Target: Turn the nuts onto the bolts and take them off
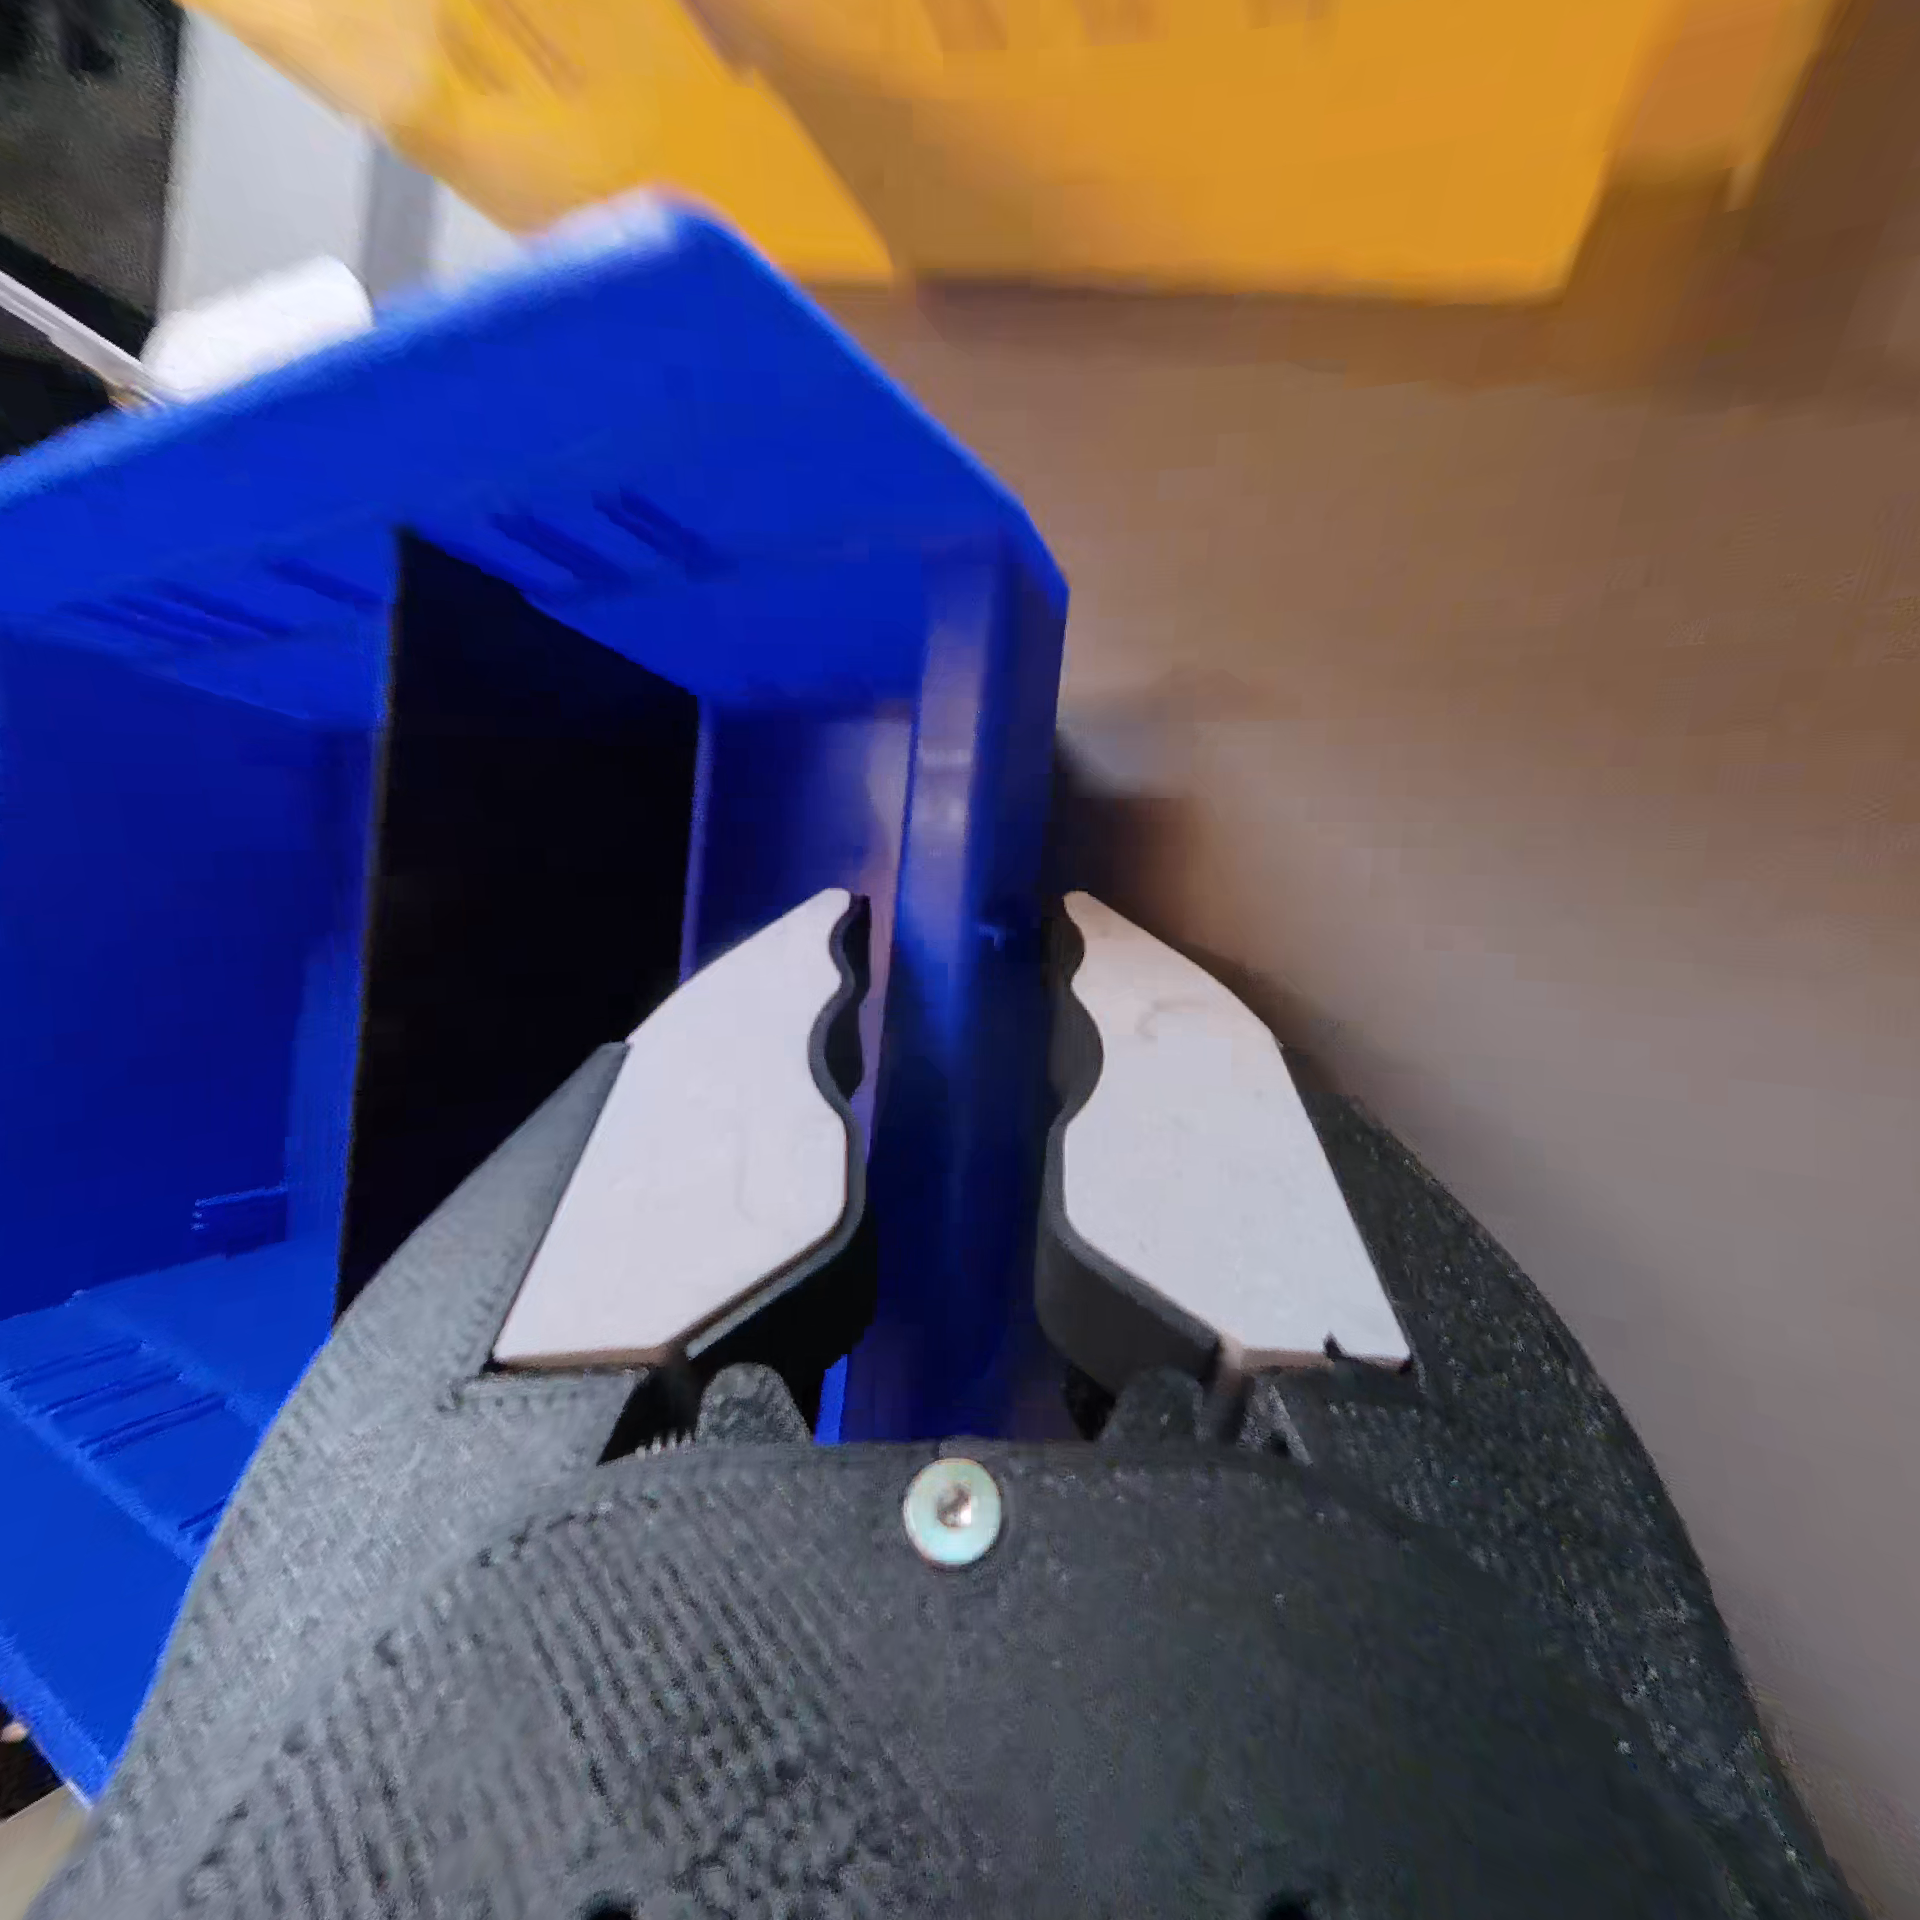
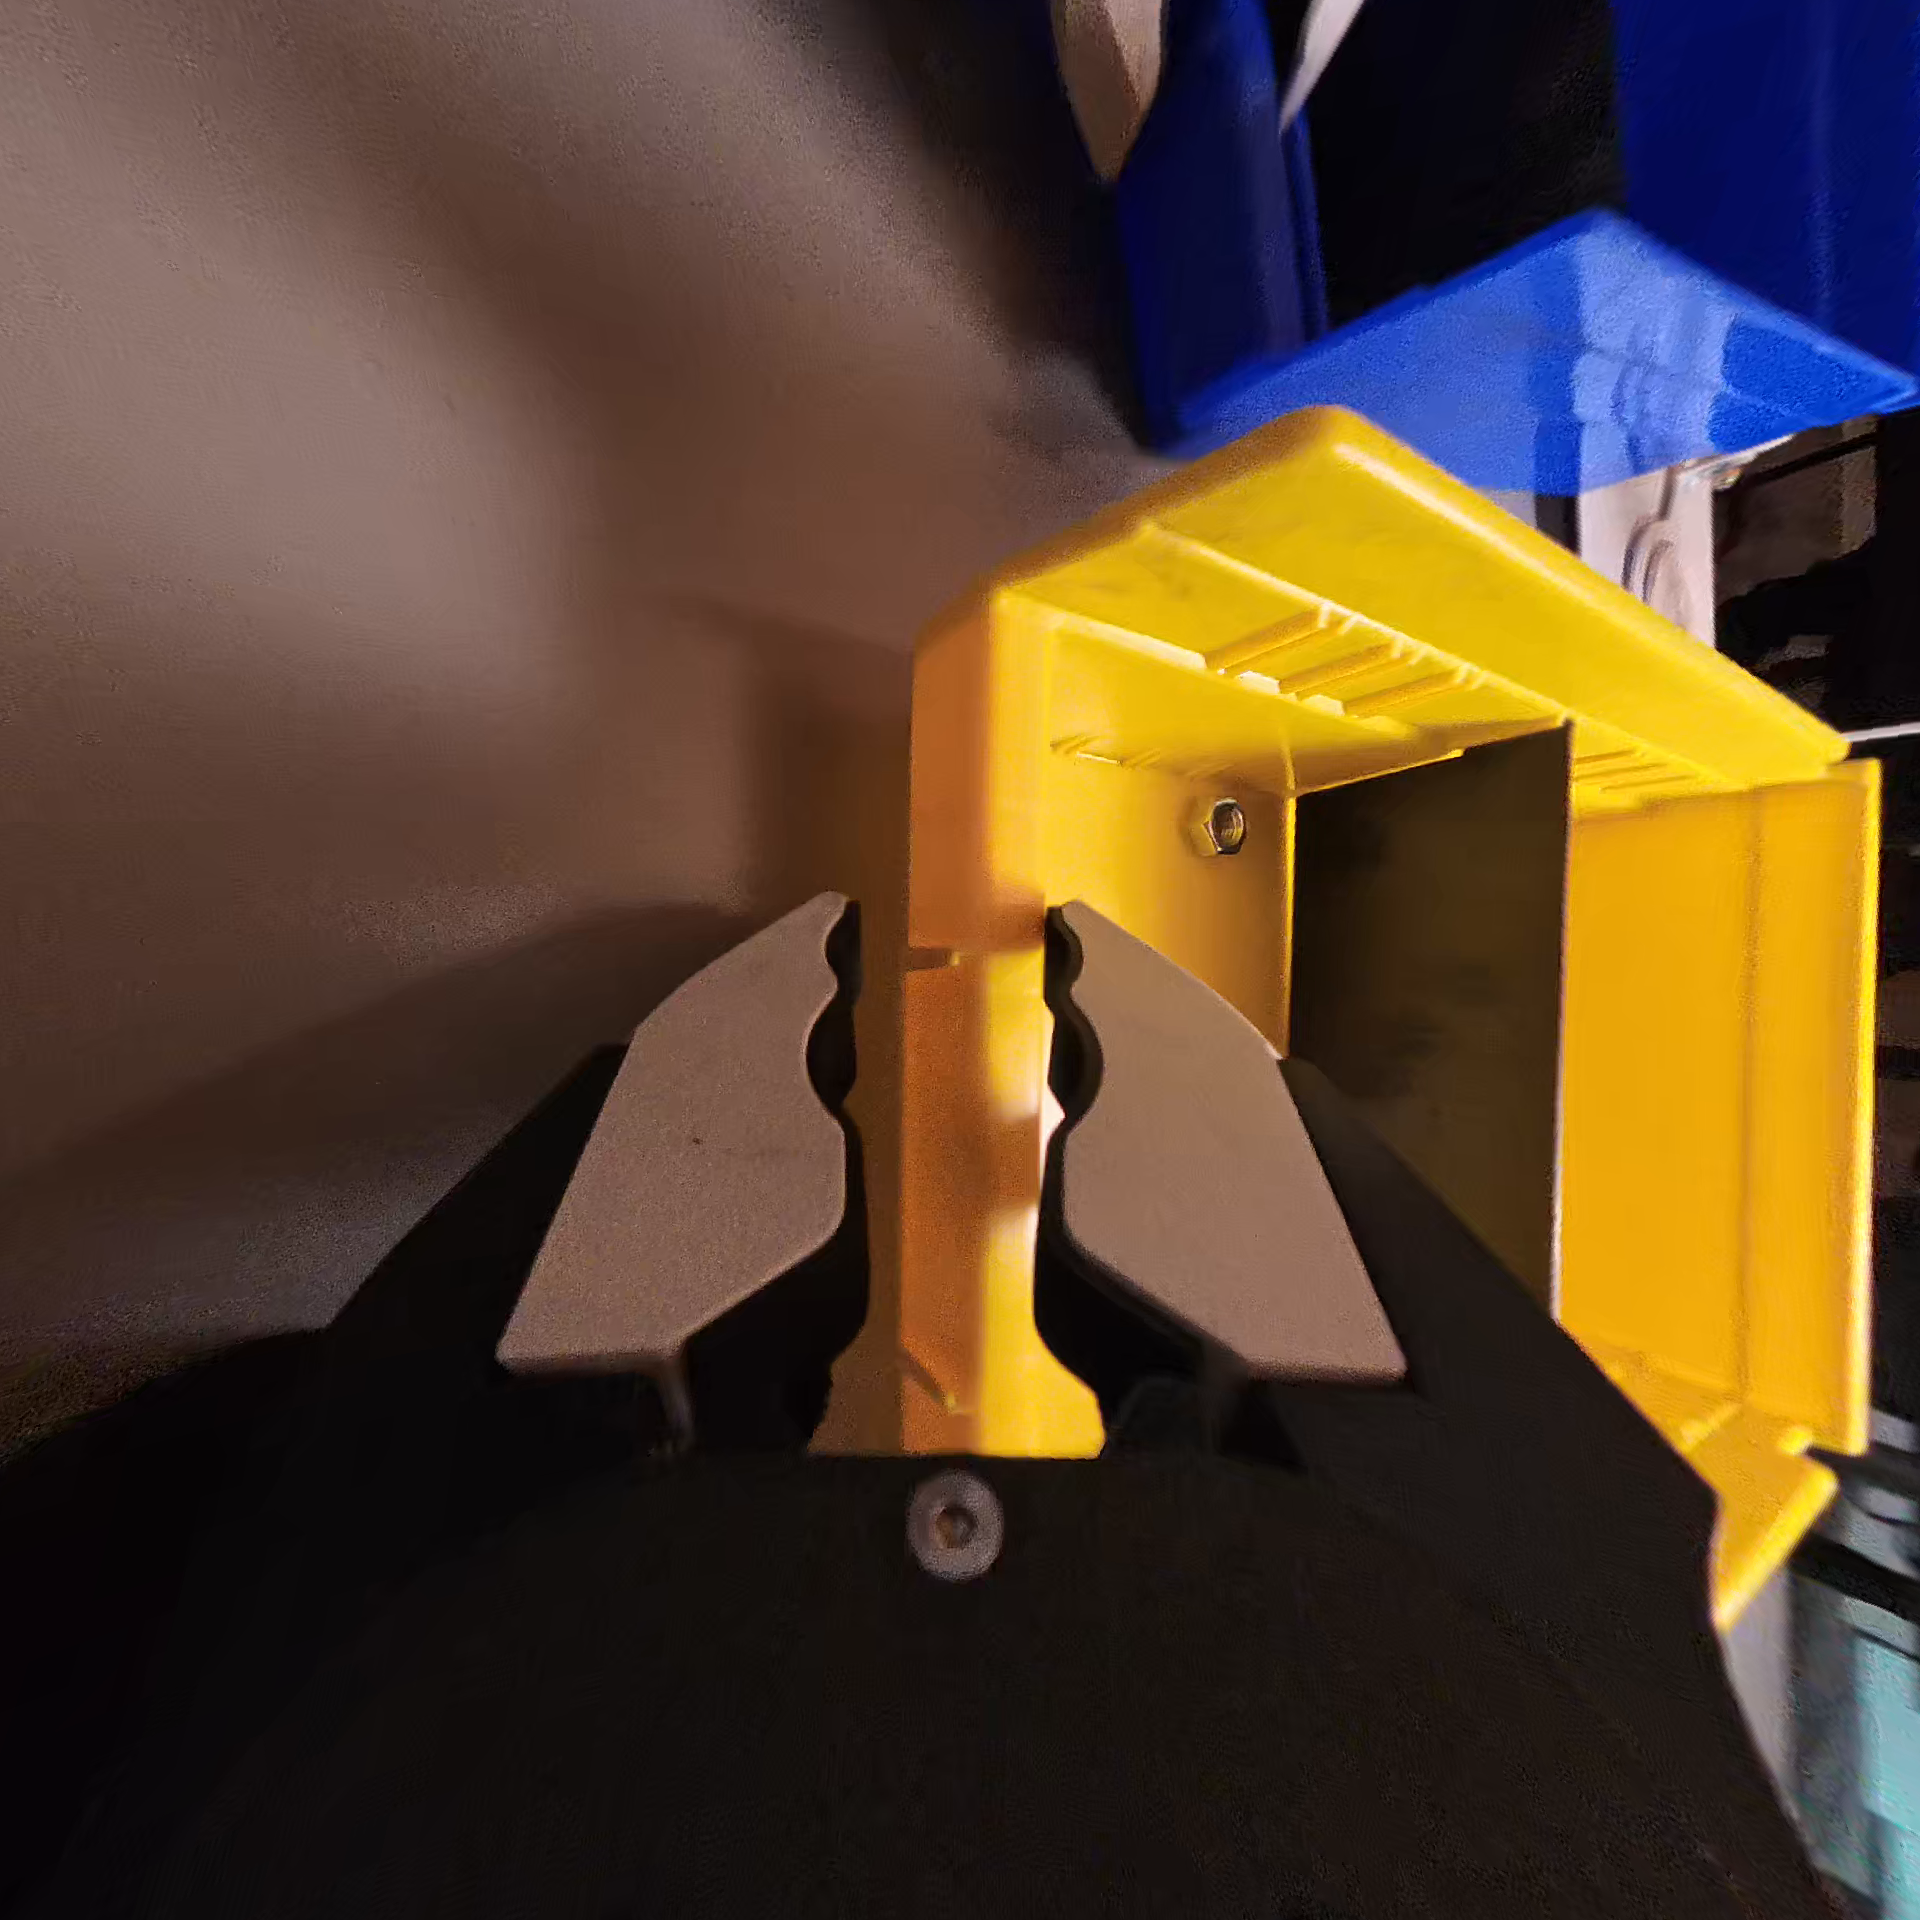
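Note:
My left gripper (image 1: 961, 914) is shut on the side wall of a blue plastic bin (image 1: 582, 540), one finger inside and one outside; the bin is tilted on its side with its dark inside facing me. My right gripper (image 2: 951, 914) is shut on the wall of a yellow plastic bin (image 2: 1455, 665), also tipped on its side. A small metal nut (image 2: 1218, 828) lies inside the yellow bin near its back corner. The blue bin also shows at the top right of the right wrist view (image 2: 1579, 343), and the yellow bin is a blur at the top of the left wrist view (image 1: 1195, 145). No bolt shows.
A brown-grey table surface (image 1: 1507, 727) lies behind both bins and also fills the left of the right wrist view (image 2: 364, 520). White and dark objects (image 1: 249, 322) sit beyond the blue bin at the upper left. Both views are motion-blurred. The grippers' ends are close to 20 cm from one another.

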{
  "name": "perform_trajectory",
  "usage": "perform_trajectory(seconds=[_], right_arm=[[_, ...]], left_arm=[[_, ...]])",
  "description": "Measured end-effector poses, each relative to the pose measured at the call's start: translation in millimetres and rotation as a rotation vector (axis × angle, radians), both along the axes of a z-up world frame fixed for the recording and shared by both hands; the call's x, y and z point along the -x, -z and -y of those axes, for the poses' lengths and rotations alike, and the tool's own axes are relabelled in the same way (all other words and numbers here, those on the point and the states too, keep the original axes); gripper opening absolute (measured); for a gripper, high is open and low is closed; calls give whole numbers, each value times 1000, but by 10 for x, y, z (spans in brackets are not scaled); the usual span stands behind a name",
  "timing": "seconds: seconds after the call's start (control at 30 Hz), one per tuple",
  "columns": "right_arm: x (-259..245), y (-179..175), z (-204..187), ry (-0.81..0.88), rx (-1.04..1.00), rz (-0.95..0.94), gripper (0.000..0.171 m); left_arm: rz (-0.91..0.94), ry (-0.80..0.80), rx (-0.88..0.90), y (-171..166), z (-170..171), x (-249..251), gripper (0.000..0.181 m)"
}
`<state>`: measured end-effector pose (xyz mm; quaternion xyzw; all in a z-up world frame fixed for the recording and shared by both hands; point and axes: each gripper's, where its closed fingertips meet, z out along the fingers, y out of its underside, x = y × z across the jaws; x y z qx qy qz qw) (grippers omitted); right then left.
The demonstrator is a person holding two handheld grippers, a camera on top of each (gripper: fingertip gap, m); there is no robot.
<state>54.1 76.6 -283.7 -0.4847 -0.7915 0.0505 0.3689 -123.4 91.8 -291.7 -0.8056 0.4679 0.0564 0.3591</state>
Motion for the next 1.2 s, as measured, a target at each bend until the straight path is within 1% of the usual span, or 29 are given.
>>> perform_trajectory(seconds=[0.07,0.13,0.2,0.27,0.3,0.33,0.37,0.4,0.47,0.5,0.53,0.6,0.63,0.67,0.7,0.73,0.77,0.87,0.93,1.03,1.1,1.2], right_arm=[[-57,-181,231,44,108,-144,36],[-210,-428,326,136,183,-333,35],[-499,-657,189,322,200,-533,33],[-896,-800,-54,563,212,-740,33],[-1122,-831,-188,679,183,-830,33],[-1339,-824,-318,784,135,-892,33],[-1482,-768,-423,859,112,-911,35],[-1518,-678,-502,898,135,-897,42],[-1405,-489,-600,923,247,-826,56],[-1327,-435,-633,923,287,-797,59],[-1273,-414,-676,928,303,-788,58],[-1210,-364,-769,945,313,-760,49],[-1187,-323,-806,955,323,-740,41],[-1168,-300,-834,960,329,-732,33],[-1191,-300,-878,977,312,-733,29],[-1233,-321,-918,996,297,-745,17],[-1260,-367,-939,999,285,-772,10],[-1261,-429,-917,1018,215,-766,10],[-1263,-548,-873,1014,194,-797,9],[-1203,-857,-799,985,148,-849,9],[-1076,-1148,-748,941,147,-876,10],[-726,-1613,-663,842,176,-920,13]], left_arm=[[152,-21,-61,-225,51,-160,38],[363,-23,-85,-422,223,-401,41],[557,-48,-78,-527,421,-645,43],[685,-107,-81,-551,554,-858,46],[733,-147,-94,-552,584,-957,48],[776,-205,-112,-547,586,-1039,48],[815,-254,-127,-543,571,-1128,50],[835,-300,-146,-535,530,-1204,53],[841,-385,-198,-503,385,-1315,56],[845,-407,-208,-479,301,-1381,59],[834,-420,-214,-445,211,-1436,60],[779,-455,-221,-343,17,-1476,57],[764,-490,-219,-302,-65,-1458,54],[764,-514,-228,-304,-120,-1429,45],[772,-521,-228,-320,-154,-1405,36],[788,-534,-210,-320,-185,-1378,32],[791,-533,-204,-320,-209,-1363,32],[736,-542,-230,-347,-243,-1322,26],[741,-522,-257,-478,-217,-1312,25],[708,-502,-323,-805,-141,-1228,24],[690,-504,-352,-1091,-65,-1091,23],[675,-540,-386,-1519,78,-750,22]])
